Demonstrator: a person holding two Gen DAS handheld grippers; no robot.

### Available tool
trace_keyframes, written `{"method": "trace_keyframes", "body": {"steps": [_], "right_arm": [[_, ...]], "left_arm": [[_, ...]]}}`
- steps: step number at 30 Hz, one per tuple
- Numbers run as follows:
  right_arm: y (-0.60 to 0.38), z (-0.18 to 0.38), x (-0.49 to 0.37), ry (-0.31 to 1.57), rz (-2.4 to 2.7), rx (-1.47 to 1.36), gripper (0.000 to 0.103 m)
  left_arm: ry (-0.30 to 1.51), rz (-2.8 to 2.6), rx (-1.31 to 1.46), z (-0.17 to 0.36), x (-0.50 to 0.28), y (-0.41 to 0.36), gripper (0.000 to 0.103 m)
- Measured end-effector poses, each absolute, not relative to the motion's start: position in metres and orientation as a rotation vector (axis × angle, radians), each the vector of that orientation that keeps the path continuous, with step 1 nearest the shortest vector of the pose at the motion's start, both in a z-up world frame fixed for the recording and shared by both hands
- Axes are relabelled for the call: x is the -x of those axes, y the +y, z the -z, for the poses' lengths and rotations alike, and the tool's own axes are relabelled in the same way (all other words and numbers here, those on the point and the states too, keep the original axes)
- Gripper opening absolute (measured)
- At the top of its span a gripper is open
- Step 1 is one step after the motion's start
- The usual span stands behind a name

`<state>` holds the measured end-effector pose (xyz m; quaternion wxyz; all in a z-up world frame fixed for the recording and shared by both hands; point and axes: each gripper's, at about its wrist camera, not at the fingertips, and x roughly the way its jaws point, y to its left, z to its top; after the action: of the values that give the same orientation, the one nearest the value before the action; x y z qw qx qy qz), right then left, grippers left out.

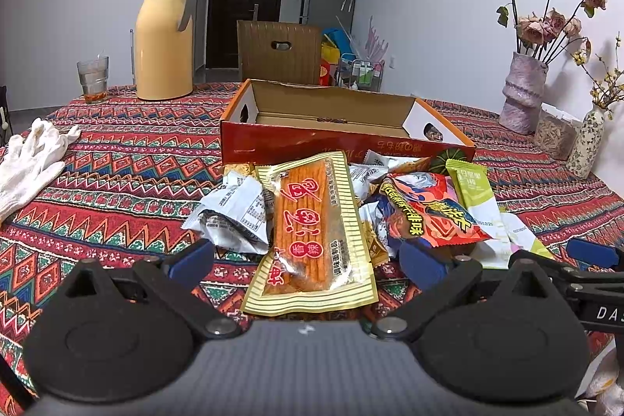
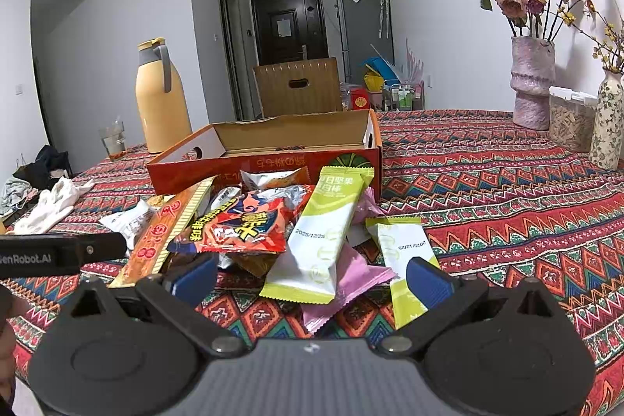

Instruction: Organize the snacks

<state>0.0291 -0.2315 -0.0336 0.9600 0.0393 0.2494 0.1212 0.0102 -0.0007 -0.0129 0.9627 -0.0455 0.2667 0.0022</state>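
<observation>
A pile of snack packets lies on the patterned tablecloth in front of an open red cardboard box (image 1: 312, 143) (image 2: 218, 170), which looks empty inside. My left gripper (image 1: 308, 262) is open, its blue pads either side of a long gold-and-orange spicy strip packet (image 1: 312, 236). A red-orange packet (image 1: 429, 213) (image 2: 241, 225) lies in the middle of the pile. My right gripper (image 2: 312, 277) is open around a green-and-white bar packet (image 2: 316, 240) that lies over a pink wrapper (image 2: 351, 283). A second green-and-white bar (image 2: 405, 260) lies by its right pad.
A yellow thermos (image 1: 163, 38) and a glass (image 1: 93, 77) stand at the far left. White gloves (image 1: 31, 158) lie at the left edge. A pink vase of dried roses (image 2: 532, 84), a clear container (image 2: 569, 119) and a floral vase (image 2: 608, 119) stand at the right. A chair (image 1: 279, 49) is behind the table.
</observation>
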Motion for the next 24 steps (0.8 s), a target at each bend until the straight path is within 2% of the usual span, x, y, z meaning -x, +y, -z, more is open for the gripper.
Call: {"method": "trace_keyframes", "body": {"steps": [24], "right_arm": [[-0.2348,0.0367,-0.0300,0.513,-0.239,-0.078,0.103]], "left_arm": [[0.539,-0.004,0.093,0.0140,-0.0091,0.0002,0.103]]}}
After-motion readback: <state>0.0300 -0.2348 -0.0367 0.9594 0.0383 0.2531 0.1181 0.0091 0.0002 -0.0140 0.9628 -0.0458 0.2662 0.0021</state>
